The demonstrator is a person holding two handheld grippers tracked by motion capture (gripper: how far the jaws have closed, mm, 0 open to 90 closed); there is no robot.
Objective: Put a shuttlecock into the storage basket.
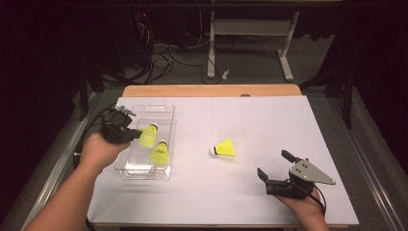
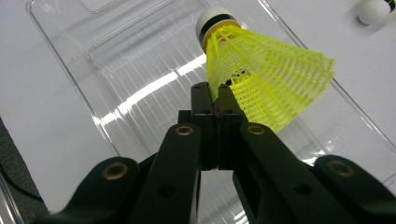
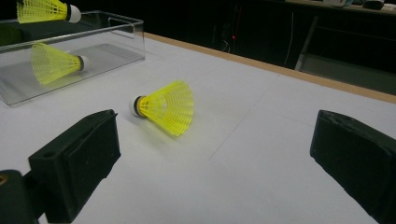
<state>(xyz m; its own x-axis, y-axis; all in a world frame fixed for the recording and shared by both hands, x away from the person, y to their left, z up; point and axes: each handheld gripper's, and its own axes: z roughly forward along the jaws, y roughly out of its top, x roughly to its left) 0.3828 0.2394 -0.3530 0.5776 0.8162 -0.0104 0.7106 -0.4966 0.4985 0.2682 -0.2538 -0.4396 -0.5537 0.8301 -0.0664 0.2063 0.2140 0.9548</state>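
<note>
The shuttlecock (image 2: 261,79) I have in hand is yellow with a white cork, and it hangs above the clear tray (image 1: 166,113), pinched at the rim of its mesh skirt. In the left gripper view my left gripper (image 2: 217,100) has its jaws closed tight on that skirt edge, the cork pointing away from me and the skirt flaring out to the right. From the high view I see the left gripper (image 1: 126,132) over the tray's left wall, carrying the shuttlecock (image 1: 148,135) over the tray's middle.

A second shuttlecock (image 1: 159,153) lies inside the tray, toward its near end, close beside the held one. A third shuttlecock (image 1: 224,148) lies on its side on the white surface (image 1: 269,125), well to the right of the tray, cork pointing left.

My right gripper (image 1: 275,168) sits low at the near right of the surface, jaws spread wide with nothing between them. In the right gripper view the third shuttlecock (image 3: 166,107) lies ahead of those open jaws, apart from both, with the tray (image 3: 116,28) farther off to the left.
</note>
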